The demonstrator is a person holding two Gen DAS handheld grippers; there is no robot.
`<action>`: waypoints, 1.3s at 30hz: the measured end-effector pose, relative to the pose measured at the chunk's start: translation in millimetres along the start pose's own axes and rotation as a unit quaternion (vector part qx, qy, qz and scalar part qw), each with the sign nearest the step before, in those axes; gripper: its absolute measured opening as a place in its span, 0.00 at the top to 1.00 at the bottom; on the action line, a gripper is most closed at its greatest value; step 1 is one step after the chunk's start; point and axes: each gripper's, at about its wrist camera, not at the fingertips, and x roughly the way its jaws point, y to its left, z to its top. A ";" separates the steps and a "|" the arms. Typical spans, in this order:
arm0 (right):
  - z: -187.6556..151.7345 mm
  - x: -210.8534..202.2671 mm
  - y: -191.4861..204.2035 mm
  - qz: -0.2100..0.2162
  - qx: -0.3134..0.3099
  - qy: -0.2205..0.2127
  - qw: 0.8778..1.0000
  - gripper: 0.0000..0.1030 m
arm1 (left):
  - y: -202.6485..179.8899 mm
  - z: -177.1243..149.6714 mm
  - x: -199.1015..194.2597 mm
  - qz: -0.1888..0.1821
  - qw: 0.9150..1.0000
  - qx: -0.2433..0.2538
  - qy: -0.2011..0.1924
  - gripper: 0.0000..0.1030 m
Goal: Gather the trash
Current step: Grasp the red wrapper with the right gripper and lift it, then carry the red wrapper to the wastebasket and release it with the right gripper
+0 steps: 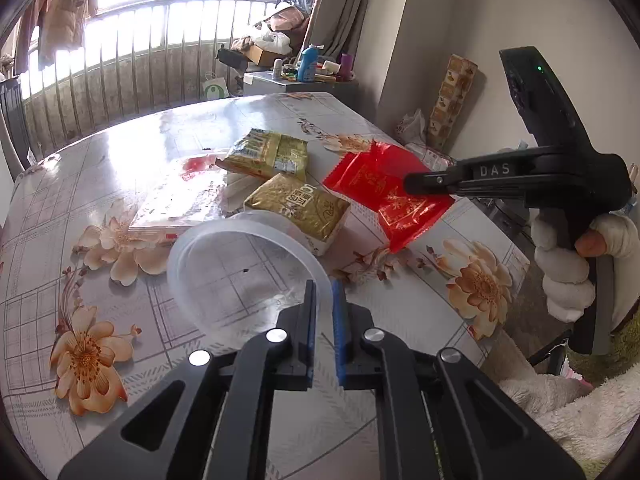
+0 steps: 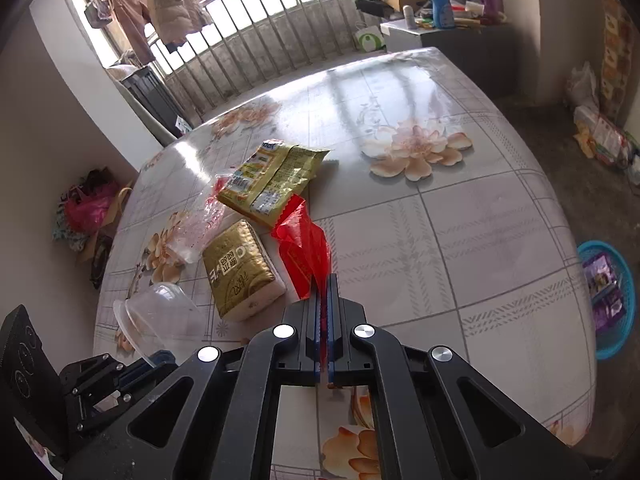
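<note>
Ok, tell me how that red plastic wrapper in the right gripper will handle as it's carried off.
The red wrapper looks thin and crinkled, and it sags from the right gripper, so it will probably flop and swing. Likely very light: it appears empty and partly see-through. The glossy film is pinched only at one edge, so it might slip out if tugged.
</note>
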 end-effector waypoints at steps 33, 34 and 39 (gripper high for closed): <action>-72.6 -146.7 -267.3 -0.190 0.319 -0.190 0.909 0.99 | -257.0 180.0 140.4 -0.282 0.939 0.171 0.098 0.94; -75.5 -139.8 -276.2 -0.184 0.327 -0.183 0.909 0.99 | -268.1 180.7 157.6 -0.281 0.936 0.174 0.117 0.94; -81.9 -90.2 -311.7 -0.162 0.340 -0.133 0.917 0.99 | -316.9 182.2 249.5 -0.278 0.921 0.158 0.221 0.94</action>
